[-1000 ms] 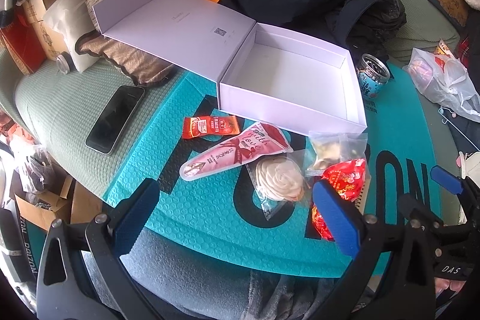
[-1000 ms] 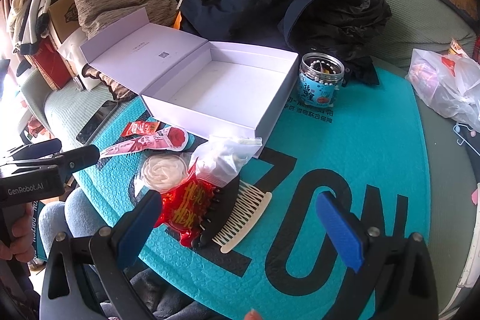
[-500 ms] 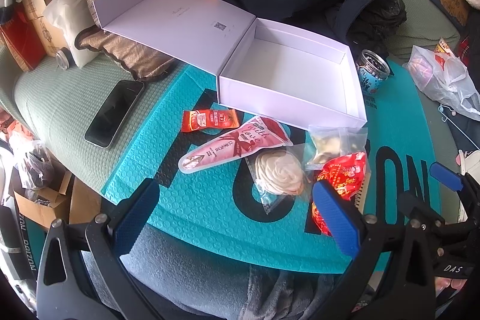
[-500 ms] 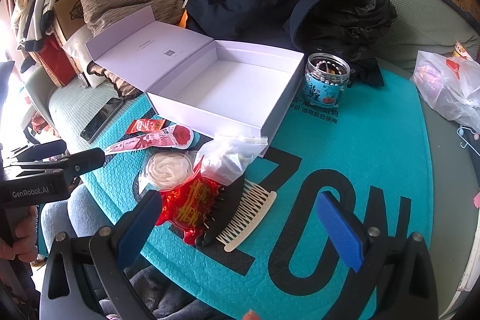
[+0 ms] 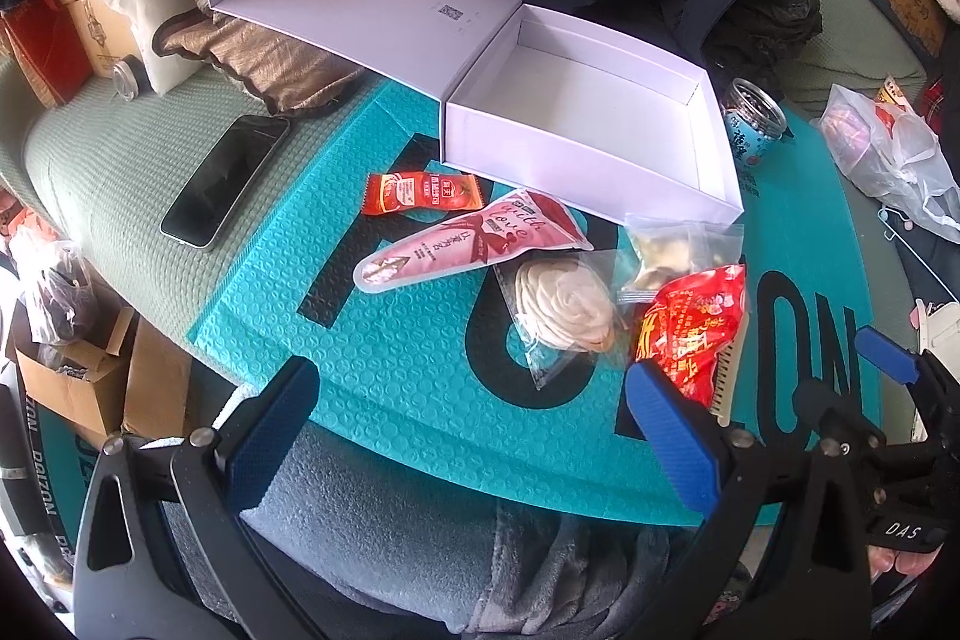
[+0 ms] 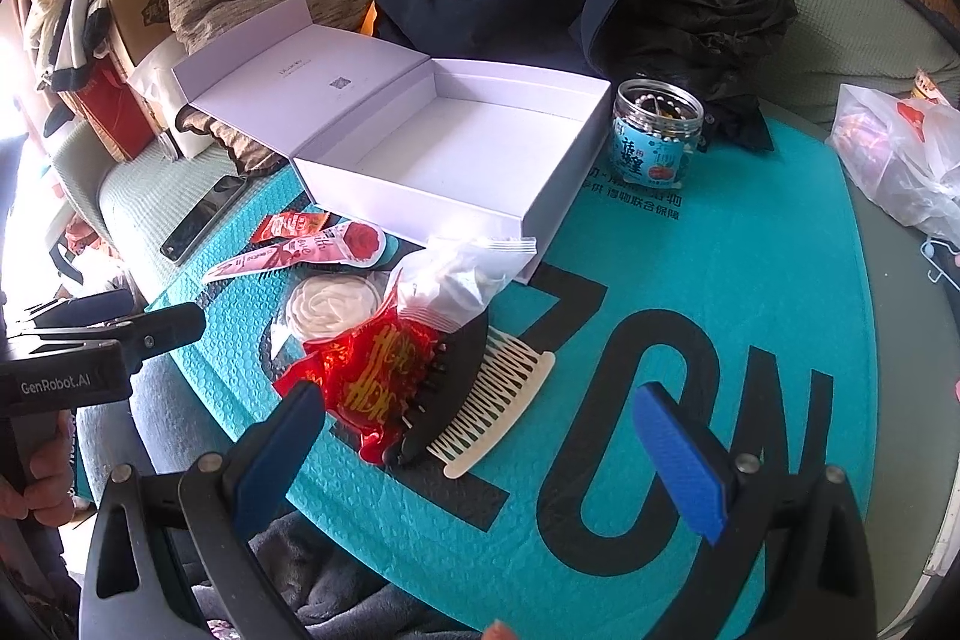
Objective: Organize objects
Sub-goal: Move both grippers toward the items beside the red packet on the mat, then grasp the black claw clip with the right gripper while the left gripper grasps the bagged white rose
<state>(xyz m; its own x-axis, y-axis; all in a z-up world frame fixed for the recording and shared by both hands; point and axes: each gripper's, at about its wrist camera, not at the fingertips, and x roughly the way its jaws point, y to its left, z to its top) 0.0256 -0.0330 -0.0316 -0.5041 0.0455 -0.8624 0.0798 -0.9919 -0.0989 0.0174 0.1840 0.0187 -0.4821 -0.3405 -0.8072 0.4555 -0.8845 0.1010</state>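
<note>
While both my hand-held grippers, left (image 5: 468, 424) and right (image 6: 480, 436), hang spread apart and empty, the white box (image 6: 456, 154) sits open mid-frame above the snacks (image 5: 468, 244).

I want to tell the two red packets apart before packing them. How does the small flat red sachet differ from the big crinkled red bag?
The small flat red sachet is a neat rectangle; the big crinkled red bag is larger and wrinkled. The sachet lies alone on the teal bubble mailer, close to the open white box; the bag lies on a black comb and a cream comb. Both are red, printed, and outside the box.
</note>
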